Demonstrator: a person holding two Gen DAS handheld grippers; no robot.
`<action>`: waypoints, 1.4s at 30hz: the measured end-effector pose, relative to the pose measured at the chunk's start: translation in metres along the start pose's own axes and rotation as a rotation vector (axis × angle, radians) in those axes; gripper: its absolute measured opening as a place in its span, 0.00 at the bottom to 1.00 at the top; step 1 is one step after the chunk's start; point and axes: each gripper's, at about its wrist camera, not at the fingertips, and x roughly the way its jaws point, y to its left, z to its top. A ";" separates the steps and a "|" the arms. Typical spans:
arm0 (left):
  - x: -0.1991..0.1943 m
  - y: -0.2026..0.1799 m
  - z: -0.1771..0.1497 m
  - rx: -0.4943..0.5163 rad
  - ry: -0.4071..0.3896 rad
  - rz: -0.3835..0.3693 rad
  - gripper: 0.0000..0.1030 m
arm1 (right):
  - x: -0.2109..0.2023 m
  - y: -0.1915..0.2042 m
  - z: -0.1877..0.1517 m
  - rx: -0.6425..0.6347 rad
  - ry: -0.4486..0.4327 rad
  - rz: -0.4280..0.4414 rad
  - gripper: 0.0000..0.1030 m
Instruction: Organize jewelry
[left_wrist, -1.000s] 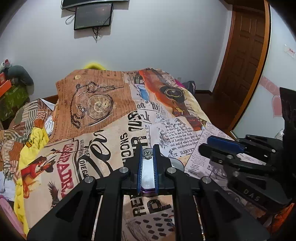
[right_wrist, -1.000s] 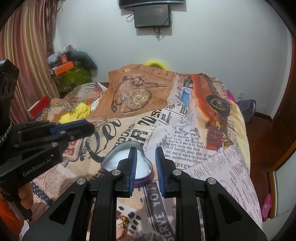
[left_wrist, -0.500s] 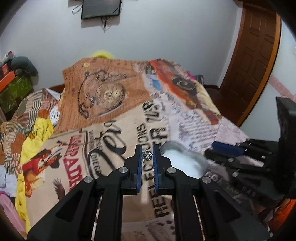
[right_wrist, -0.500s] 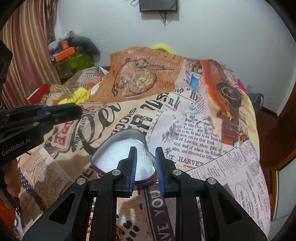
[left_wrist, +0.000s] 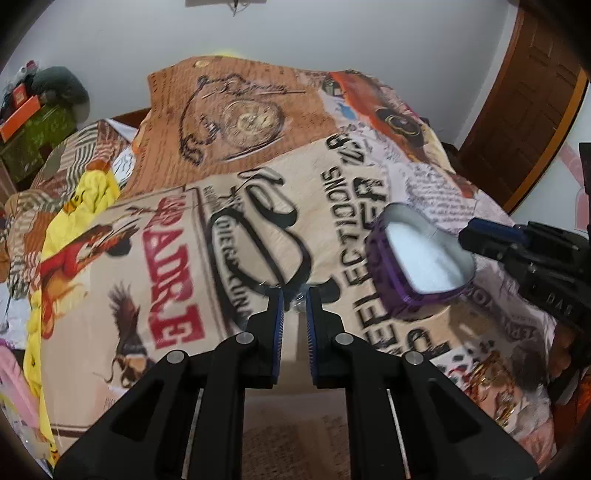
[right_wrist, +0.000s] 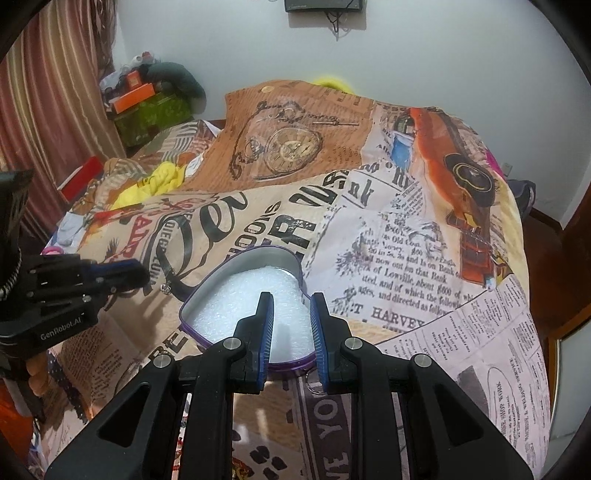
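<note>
A purple heart-shaped tin with white foam lining lies open on the printed bedspread; it also shows in the left wrist view. My left gripper is narrowly shut on a small silver pendant, left of the tin; the pendant hangs below its tip in the right wrist view. My right gripper is partly open and empty, its fingertips over the tin's foam. A silver ring lies on the bedspread just behind the tin's near rim. Gold bangles lie at the right.
The bedspread covers a bed. Yellow cloth and clutter lie at the left side. A green box with an orange box on top stands by the curtain. A wooden door is at the right.
The left gripper has moved left, away from the tin, with the pendant still in it. The right gripper has opened slightly and moved forward over the tin's foam.
</note>
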 end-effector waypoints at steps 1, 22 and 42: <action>-0.001 0.003 -0.003 -0.002 0.001 0.006 0.12 | 0.001 0.001 0.000 -0.002 0.003 0.002 0.18; 0.037 -0.008 -0.003 0.061 0.043 0.012 0.14 | 0.016 0.004 -0.001 -0.011 0.044 0.040 0.18; -0.013 -0.065 0.034 0.149 -0.137 -0.118 0.09 | 0.017 0.006 -0.004 -0.025 0.057 0.069 0.18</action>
